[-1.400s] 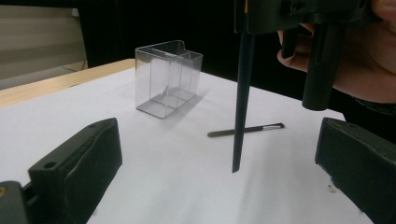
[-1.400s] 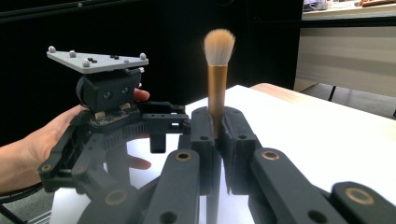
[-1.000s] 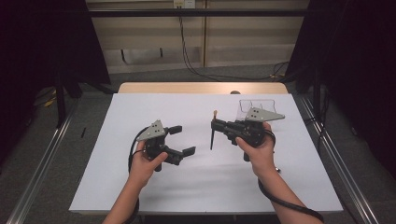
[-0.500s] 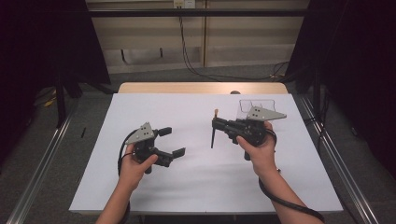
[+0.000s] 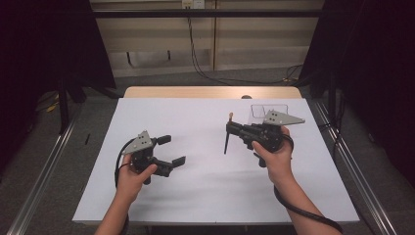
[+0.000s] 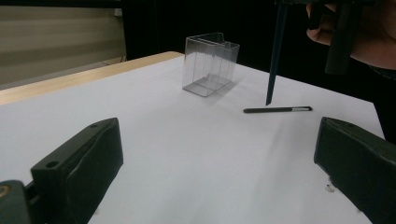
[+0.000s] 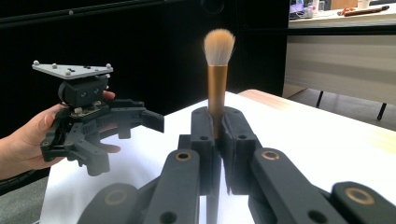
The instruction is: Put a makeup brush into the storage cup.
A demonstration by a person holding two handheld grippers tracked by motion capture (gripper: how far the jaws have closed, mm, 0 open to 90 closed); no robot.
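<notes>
My right gripper [image 5: 233, 130] is shut on a makeup brush [image 7: 217, 88] with a gold ferrule and pale bristles. It holds the brush upright above the table, and the dark handle [image 5: 226, 144] hangs below the jaws. In the right gripper view the jaws clamp the brush just under the ferrule. My left gripper [image 5: 171, 150] hovers low over the left middle of the white table [image 5: 205, 186], open and empty, its jaws wide apart in the left gripper view [image 6: 215, 177]. A thin black pencil [image 6: 277, 109] lies flat on the table near the hanging brush handle [image 6: 275, 56].
A clear plastic box [image 6: 210, 63] stands upright at the back right of the table, behind the right gripper's grey plate [image 5: 283, 117]. The table's wooden far edge [image 5: 210, 92] borders a floor with cables. Metal rails run along both sides.
My left gripper has drawn back toward the person and to the left, still open. The right gripper and its brush have stayed in place.
</notes>
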